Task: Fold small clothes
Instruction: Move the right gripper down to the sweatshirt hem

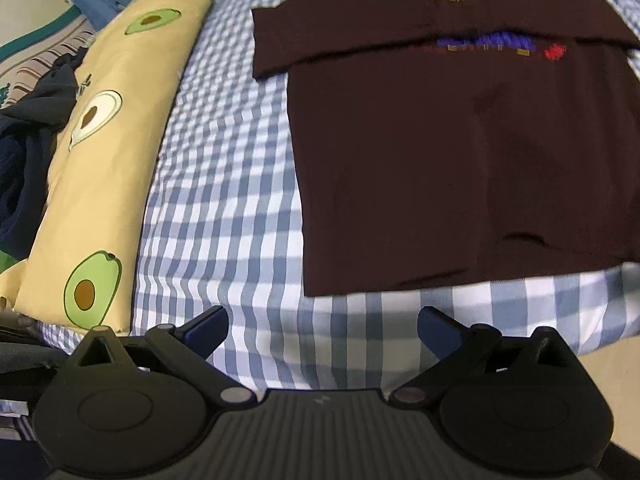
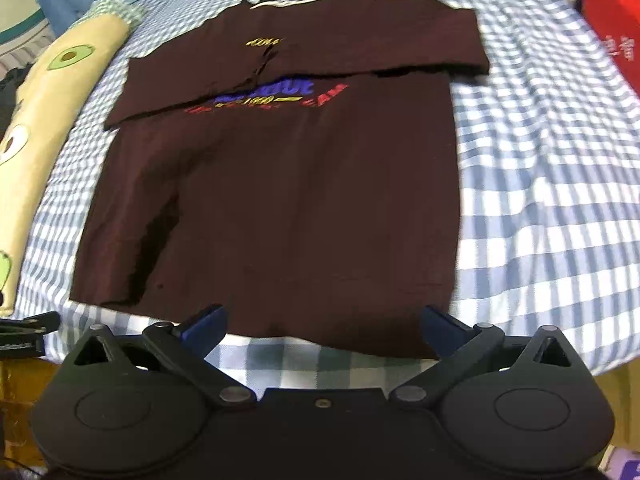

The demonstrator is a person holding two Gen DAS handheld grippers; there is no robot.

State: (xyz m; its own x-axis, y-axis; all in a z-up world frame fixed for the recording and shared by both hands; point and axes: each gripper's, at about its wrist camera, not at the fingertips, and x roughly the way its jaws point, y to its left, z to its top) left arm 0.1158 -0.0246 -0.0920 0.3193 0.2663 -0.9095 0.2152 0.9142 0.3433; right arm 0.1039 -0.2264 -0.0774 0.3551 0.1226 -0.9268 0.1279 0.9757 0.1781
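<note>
My left gripper (image 1: 323, 330) and right gripper (image 2: 323, 326) are both spread wide, holding nothing. The dark shirt (image 2: 280, 184) lies flat at twelve o'clock.

My left gripper (image 1: 323, 326) hangs with its jaws spread wide over the blue-and-white checked sheet (image 1: 224, 200), empty. Just beyond my fingertips lies the dark brown T-shirt (image 1: 460, 160), flat, both sleeves folded across the chest (coloured lettering partly covered). Off to the left lies an avocado-print pillow (image 1: 96, 168), with dark clothes (image 1: 28, 152) heaped against it.
</note>
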